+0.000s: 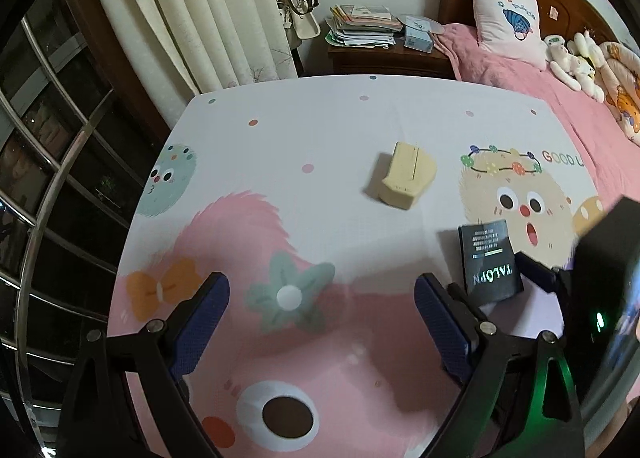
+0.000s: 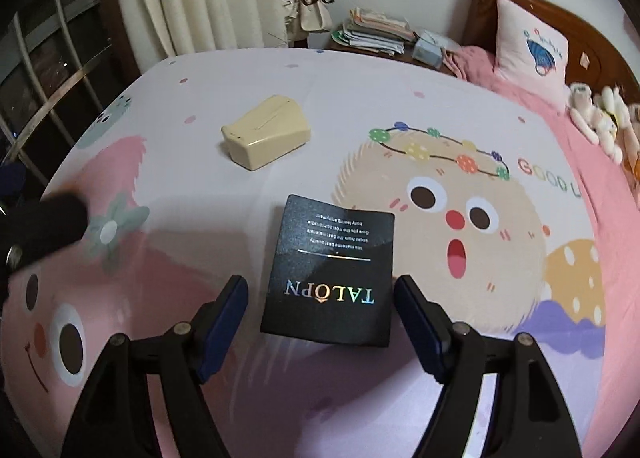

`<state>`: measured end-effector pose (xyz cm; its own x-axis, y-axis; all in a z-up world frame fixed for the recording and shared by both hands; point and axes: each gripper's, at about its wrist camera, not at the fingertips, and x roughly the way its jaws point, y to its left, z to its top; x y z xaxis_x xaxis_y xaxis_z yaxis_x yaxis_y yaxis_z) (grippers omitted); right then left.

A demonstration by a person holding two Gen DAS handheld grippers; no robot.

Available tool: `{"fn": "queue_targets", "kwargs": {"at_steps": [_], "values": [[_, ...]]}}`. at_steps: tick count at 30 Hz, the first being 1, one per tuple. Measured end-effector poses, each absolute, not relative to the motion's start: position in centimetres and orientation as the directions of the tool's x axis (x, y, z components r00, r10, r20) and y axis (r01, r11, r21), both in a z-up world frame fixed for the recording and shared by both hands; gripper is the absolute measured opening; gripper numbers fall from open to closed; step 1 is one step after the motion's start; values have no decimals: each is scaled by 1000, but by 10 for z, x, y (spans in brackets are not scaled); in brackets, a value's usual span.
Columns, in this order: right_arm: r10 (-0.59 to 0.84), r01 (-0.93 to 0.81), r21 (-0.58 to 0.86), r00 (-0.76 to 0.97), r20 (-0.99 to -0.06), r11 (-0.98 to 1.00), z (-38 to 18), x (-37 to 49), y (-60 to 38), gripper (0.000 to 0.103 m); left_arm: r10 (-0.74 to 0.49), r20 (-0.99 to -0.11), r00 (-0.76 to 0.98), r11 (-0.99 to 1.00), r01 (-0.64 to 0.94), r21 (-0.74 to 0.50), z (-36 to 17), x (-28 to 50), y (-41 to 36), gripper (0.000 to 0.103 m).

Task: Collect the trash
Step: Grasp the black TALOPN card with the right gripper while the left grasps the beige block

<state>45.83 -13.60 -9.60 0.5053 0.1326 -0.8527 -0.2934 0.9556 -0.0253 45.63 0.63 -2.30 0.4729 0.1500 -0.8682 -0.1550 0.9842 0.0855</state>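
Right view: black card (image 2: 330, 272) flat on the cartoon sheet (image 2: 400, 98), its near end between the right tool's (image 2: 321, 290) pads (image 2: 416, 314); jaws wide apart, nothing gripped, not touching card. Left view shows the card (image 1: 490, 262) only partly, right of the left tool (image 1: 322, 294), near edge behind a finger. Left tool spread open and empty over the sheet, well left of card. Cream box (image 2: 266, 137) lies beyond the card, to its left, apart; contents not visible. Right tool at left view's right edge is blurred. Small print on card unreadable.
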Motion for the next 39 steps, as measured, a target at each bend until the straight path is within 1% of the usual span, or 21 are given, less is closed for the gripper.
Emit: {"fn": "queue_targets", "kwargs": {"at_steps": [7, 12, 19, 25, 26, 28, 29, 30, 32, 33, 34, 37, 38, 39], "values": [[136, -282, -16, 511, -849, 959, -95, 471, -153, 61, 121, -873, 473, 990, -121, 71, -26, 488, -7, 93], [151, -240, 29, 507, -849, 970, -93, 499, -176, 61, 69, -883, 464, 995, -99, 25, -31, 515, -19, 93], [154, -177, 72, 509, -847, 982, -91, 526, -206, 61, 46, -899, 436, 998, -63, 21, -49, 557, -33, 93], [171, -163, 101, 510, -843, 981, -90, 529, -216, 61, 15, -923, 384, 999, -52, -6, -74, 588, -38, 92], [175, -163, 105, 510, -842, 981, -90, 529, -217, 61, 14, -925, 379, 999, -53, -6, -77, 591, -38, 91], [178, -164, 108, 511, -841, 980, -90, 528, -217, 61, 5, -929, 369, 998, -55, -17, -83, 595, -37, 78], [182, -166, 111, 511, -840, 980, -90, 527, -217, 61, -4, -933, 360, 998, -56, -26, -86, 597, -36, 74], [185, -167, 114, 511, -839, 979, -90, 527, -218, 61, -13, -935, 355, 998, -57, -35, -89, 598, -35, 67], [190, -169, 119, 511, -839, 978, -90, 525, -219, 61, -8, -930, 368, 998, -54, -30, -90, 598, -36, 63], [193, -169, 122, 510, -839, 978, -90, 524, -219, 61, -5, -928, 372, 998, -51, -26, -91, 598, -38, 59], [197, -169, 127, 507, -839, 977, -90, 523, -220, 61, -5, -926, 378, 999, -48, -25, -90, 598, -38, 57], [207, -170, 139, 503, -839, 976, -89, 521, -220, 61, -34, -922, 386, 997, -51, -58, -90, 596, -36, 56], [210, -171, 141, 503, -839, 975, -88, 519, -220, 61, -37, -919, 392, 996, -55, -63, -88, 593, -36, 53], [213, -173, 144, 504, -837, 974, -86, 515, -220, 61, -37, -918, 395, 996, -56, -64, -86, 589, -37, 47]]}}
